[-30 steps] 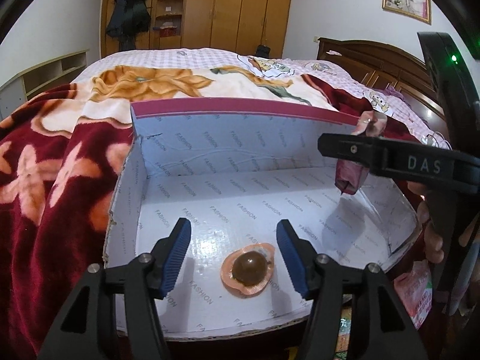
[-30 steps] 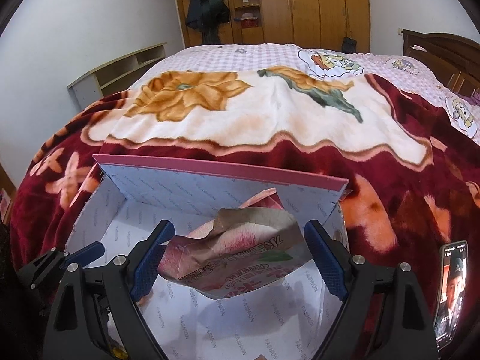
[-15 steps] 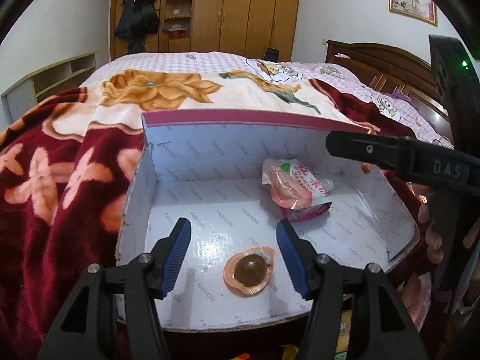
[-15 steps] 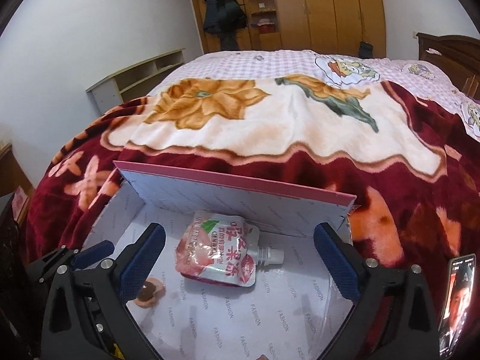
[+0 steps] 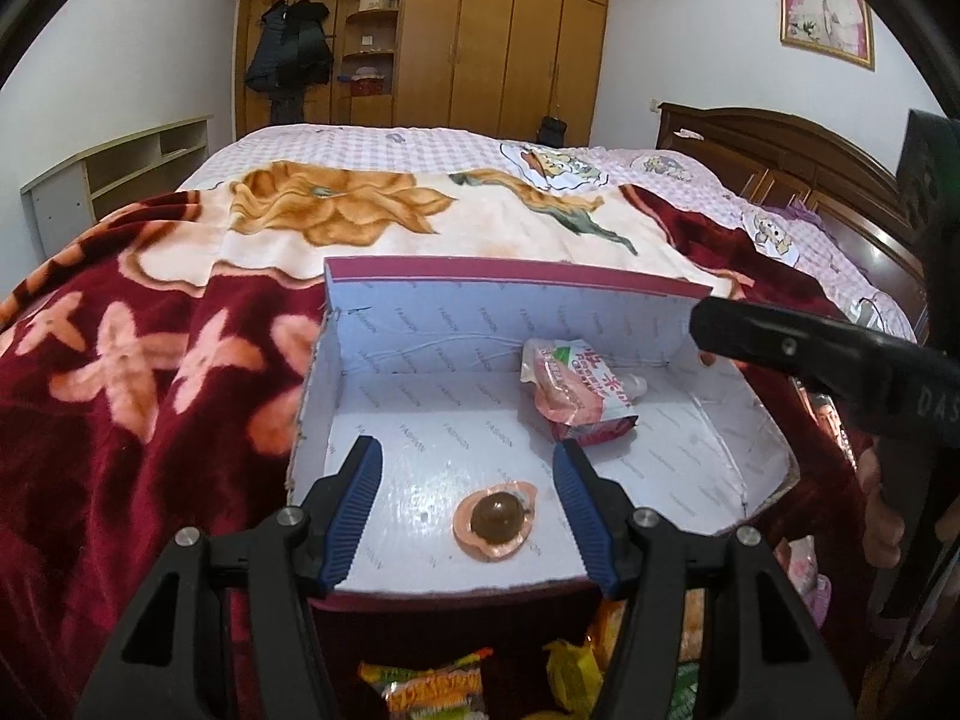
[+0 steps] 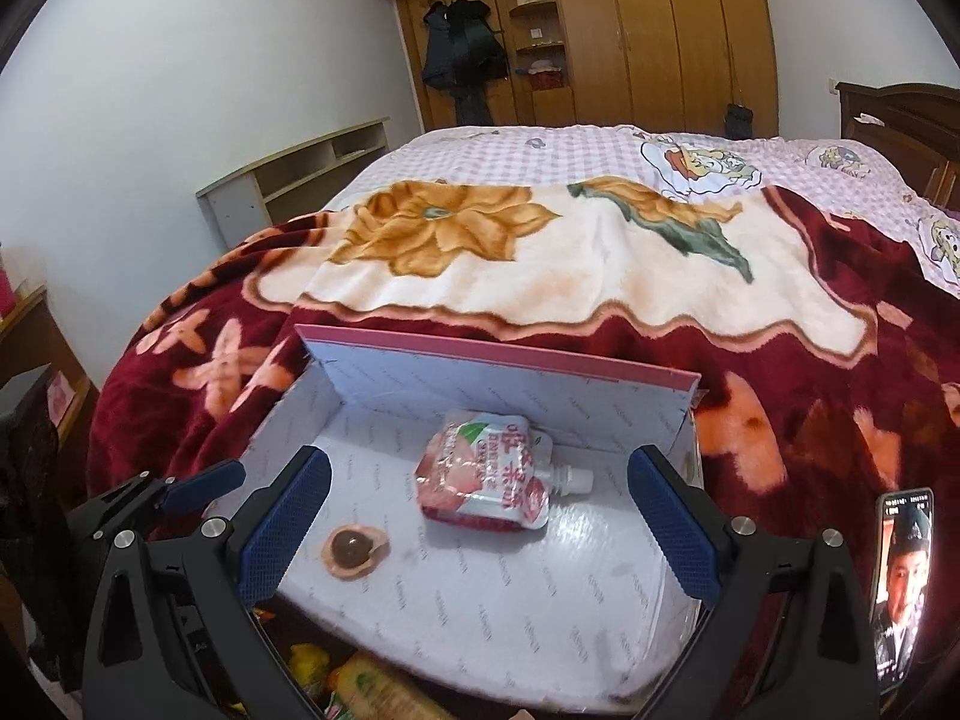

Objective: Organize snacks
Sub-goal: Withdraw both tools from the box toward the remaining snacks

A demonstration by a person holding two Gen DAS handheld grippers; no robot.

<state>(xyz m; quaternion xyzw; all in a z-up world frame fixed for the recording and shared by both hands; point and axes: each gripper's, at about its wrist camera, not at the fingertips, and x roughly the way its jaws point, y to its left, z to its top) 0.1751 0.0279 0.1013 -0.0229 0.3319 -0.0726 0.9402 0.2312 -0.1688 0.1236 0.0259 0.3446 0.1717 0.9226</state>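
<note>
Lying released in the box (image 6: 600, 630), the pouch (image 6: 486, 480) left both hand-held grippers (image 6: 480, 516) apart.

Bed (image 6: 540, 144) fills the scene ahead of me. On it: a pink checked sheet with cartoon prints (image 6: 780, 162) covering the far part, and a dark red blanket with orange flowers and a cream centre (image 6: 540, 264) spread over the near part. A white-lined box with a pink rim (image 5: 510, 273) sits on the blanket at the near edge. A phone (image 6: 900, 588), screen lit, lies on the blanket to the right of the box.
</note>
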